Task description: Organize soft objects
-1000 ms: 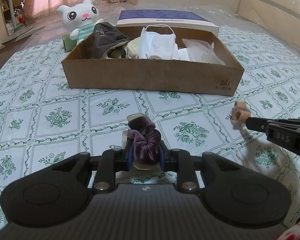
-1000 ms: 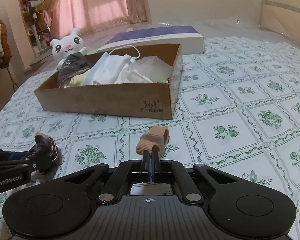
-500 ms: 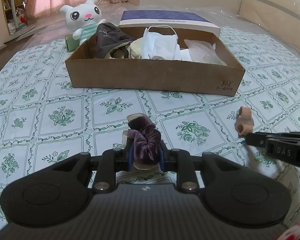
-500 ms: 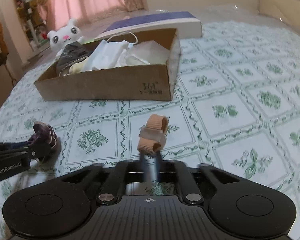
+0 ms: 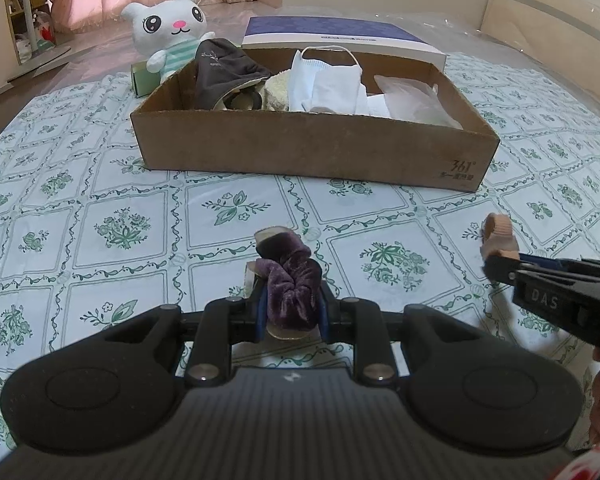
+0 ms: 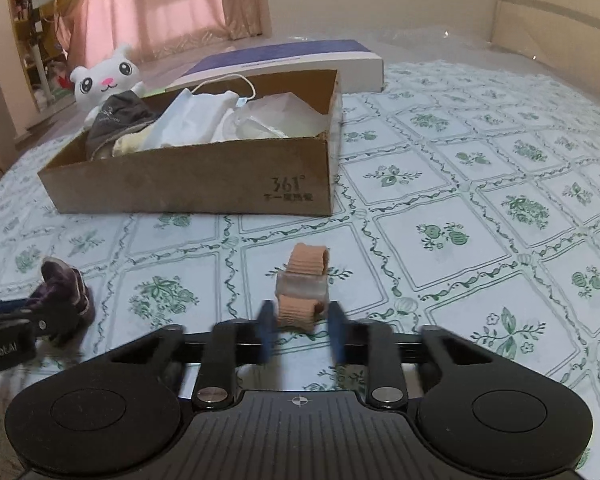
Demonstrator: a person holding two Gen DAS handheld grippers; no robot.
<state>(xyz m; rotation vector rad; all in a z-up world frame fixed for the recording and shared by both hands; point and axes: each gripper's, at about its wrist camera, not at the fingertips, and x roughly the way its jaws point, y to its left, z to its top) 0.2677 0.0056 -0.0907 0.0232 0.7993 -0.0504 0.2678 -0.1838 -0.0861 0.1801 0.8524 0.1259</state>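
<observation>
Bedspread (image 5: 120, 216) with green floral squares, pink curtains (image 6: 172, 4) behind

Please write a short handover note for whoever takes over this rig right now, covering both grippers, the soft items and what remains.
Left gripper: shut on the purple scrunchie, low over the bedspread.
Right gripper: its jaws have just been closing around the peach fabric toe sleeve; gaps still show on both sides, so no grip yet.
Cardboard box: already holds a grey cap, a white face mask and clear plastic bags.
White plush toy: sits behind the box, outside it.
Left to do: finish the right grasp, then probably drop both items in the box.
</observation>
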